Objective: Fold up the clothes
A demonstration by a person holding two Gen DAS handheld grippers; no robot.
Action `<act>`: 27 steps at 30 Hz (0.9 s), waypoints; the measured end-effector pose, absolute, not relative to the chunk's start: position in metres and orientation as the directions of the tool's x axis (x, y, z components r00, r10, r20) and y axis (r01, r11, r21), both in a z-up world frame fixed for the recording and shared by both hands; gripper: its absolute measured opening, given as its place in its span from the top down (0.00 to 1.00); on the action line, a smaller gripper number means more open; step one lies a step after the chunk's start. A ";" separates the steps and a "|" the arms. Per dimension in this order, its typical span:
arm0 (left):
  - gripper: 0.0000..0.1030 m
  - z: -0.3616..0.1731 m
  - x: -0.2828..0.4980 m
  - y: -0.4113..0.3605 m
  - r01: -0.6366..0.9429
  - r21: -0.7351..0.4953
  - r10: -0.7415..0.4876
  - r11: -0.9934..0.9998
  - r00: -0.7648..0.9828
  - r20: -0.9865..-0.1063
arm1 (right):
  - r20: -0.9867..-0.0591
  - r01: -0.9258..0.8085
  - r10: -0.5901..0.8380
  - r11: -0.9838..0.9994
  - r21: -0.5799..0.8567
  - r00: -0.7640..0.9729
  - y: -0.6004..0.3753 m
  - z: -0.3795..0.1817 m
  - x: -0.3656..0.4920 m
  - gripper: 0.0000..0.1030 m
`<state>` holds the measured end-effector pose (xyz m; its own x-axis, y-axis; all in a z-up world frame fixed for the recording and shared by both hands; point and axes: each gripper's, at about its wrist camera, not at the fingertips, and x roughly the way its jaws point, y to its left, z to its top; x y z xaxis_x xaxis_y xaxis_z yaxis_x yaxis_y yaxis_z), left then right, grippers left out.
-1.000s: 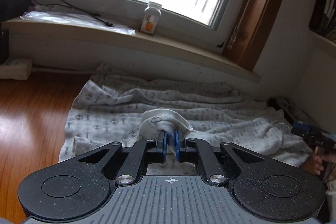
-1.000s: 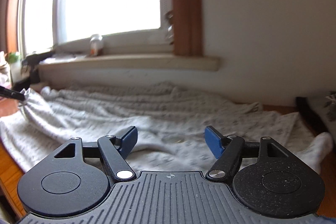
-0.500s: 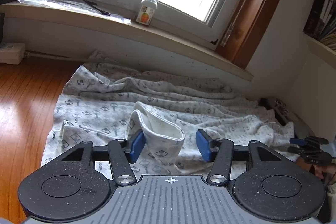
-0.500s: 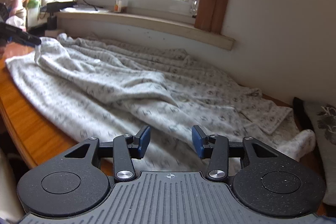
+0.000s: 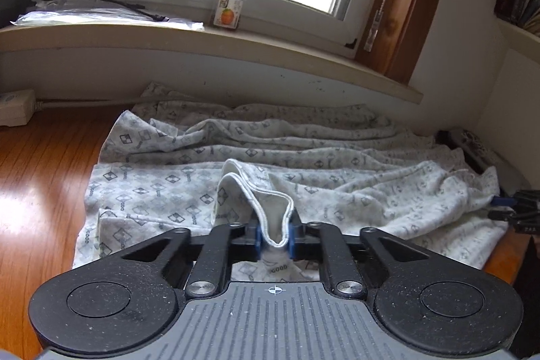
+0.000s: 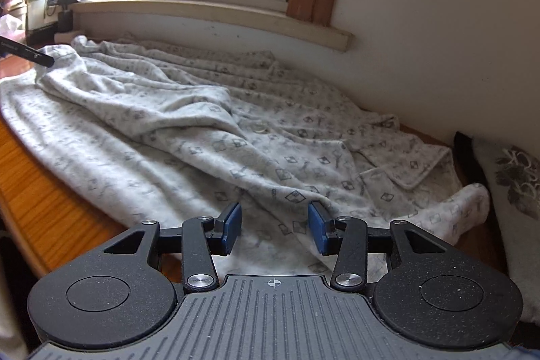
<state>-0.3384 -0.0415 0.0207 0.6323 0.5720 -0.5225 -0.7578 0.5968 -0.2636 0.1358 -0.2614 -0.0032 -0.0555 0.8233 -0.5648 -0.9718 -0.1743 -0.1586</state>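
Spreading across the wooden table (image 5: 40, 191) below the windowsill (image 5: 236, 46), a grey patterned pyjama top (image 5: 303, 164) is seen lying rumpled. A hemmed fold of the garment is pinched between the blue pads of the left tool (image 5: 274, 237) and is raised above the rest of the cloth. The right tool (image 6: 275, 228) is held with its pads wide apart, just above the near edge of the garment, gripping nothing. An orange-labelled bottle (image 5: 230, 4) stands on the windowsill.
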 end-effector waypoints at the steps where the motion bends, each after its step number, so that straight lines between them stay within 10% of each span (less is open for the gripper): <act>1: 0.91 0.023 -0.339 -0.041 -0.762 -0.261 0.582 0.592 0.629 -0.516 | -0.569 -0.973 0.820 -0.174 -0.151 -0.059 -0.259 -0.004 0.138 0.60; 7: 0.93 0.043 -0.346 -0.034 -0.749 -0.317 0.602 0.582 0.658 -0.452 | -0.550 -0.981 0.827 -0.181 -0.072 -0.112 -0.261 -0.003 0.157 0.98; 20: 0.93 0.066 -0.338 -0.030 -0.726 -0.332 0.604 0.602 0.686 -0.405 | -0.525 -0.974 0.842 -0.205 -0.097 -0.125 -0.279 0.011 0.159 0.96; 27: 0.93 0.046 -0.333 -0.026 -0.732 -0.314 0.584 0.605 0.676 -0.449 | -0.569 -0.966 0.818 -0.208 -0.155 -0.085 -0.262 -0.007 0.150 0.76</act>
<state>-0.3329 -0.0258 0.0463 0.6759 0.5843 -0.4491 -0.7317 0.6048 -0.3144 0.1495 -0.2615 -0.0067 -0.0851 0.8176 -0.5695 -0.9657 -0.2084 -0.1548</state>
